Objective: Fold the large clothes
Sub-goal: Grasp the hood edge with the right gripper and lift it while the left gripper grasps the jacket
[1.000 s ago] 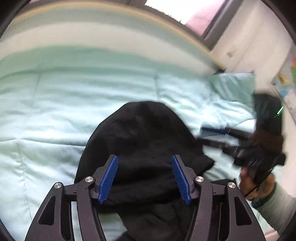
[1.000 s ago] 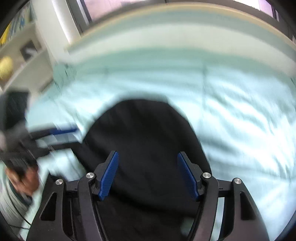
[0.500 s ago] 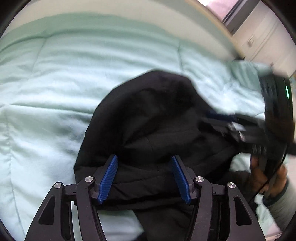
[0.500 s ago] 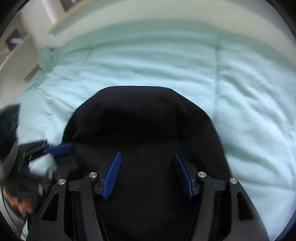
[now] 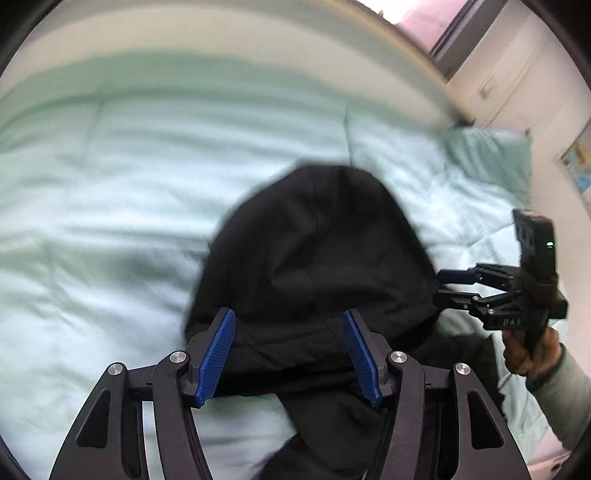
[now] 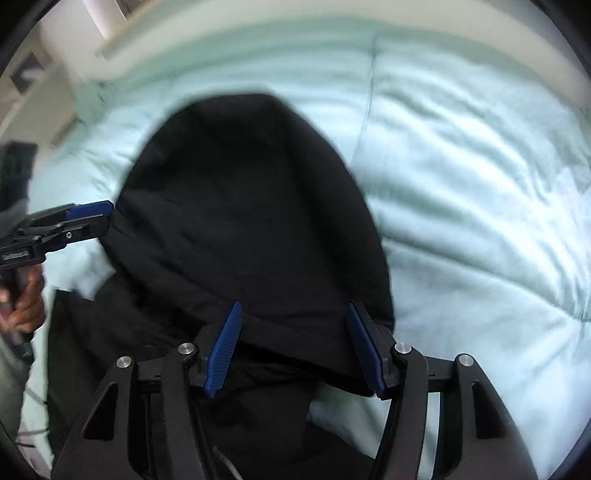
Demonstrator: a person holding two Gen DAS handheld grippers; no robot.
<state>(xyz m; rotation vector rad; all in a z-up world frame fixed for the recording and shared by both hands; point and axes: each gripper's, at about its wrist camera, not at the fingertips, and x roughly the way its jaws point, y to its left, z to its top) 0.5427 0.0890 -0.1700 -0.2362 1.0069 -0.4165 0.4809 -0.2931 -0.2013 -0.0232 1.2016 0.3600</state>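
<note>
A black hooded garment (image 5: 317, 258) lies bunched on a pale green quilted bed; its hood points away from me. It also shows in the right wrist view (image 6: 243, 221). My left gripper (image 5: 290, 354) is open above the garment's near edge, jaws wide with nothing between them. My right gripper (image 6: 297, 349) is open over the garment's right part, also empty. Each gripper shows from the side in the other's view, at the garment's edge: the right one (image 5: 448, 284), the left one (image 6: 98, 218). Both views are motion-blurred.
The pale green quilt (image 5: 110, 221) covers the whole bed and spreads right in the right wrist view (image 6: 480, 221). A matching pillow (image 5: 487, 158) lies at the far right by the wall. A window (image 5: 417, 22) is beyond the bed. Shelves (image 6: 26, 81) stand at the left.
Both grippers have pulled back and up from the garment; the right gripper has moved off the hood to its right edge. Both stayed open.
</note>
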